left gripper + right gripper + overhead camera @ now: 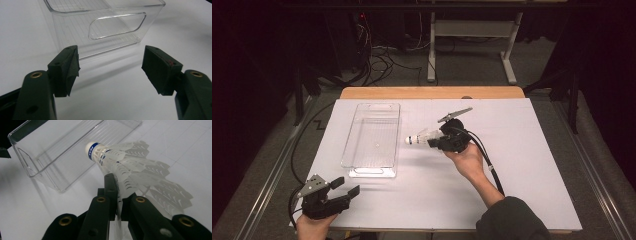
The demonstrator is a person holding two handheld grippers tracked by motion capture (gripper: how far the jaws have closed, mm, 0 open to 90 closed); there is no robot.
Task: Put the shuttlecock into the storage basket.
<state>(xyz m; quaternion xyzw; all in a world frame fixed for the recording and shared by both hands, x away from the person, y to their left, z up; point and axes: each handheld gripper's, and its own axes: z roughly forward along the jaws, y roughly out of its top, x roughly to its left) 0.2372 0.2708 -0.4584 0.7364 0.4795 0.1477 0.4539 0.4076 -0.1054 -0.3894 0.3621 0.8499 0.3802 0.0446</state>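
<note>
A white feather shuttlecock (pixel 418 138) with a blue band near its cork hangs above the table, just right of a clear plastic bin (pixel 373 140). My right gripper (pixel 435 141) is shut on its feather skirt, cork pointing left at the bin. In the right gripper view the shuttlecock (pixel 125 167) sticks out beyond the jaws, whose pads pinch the feathers at the right gripper (pixel 119 195), with the bin (pixel 62 150) beyond. My left gripper (pixel 347 187) rests at the table's near left corner, open and holding nothing. The left gripper (pixel 111 71) faces the bin's handle end (pixel 105 27).
The white table sheet (pixel 522 165) covers a wooden top, with its edges close to my left hand. Cables trail from both grippers. Desk legs and wires stand on the floor beyond the far edge.
</note>
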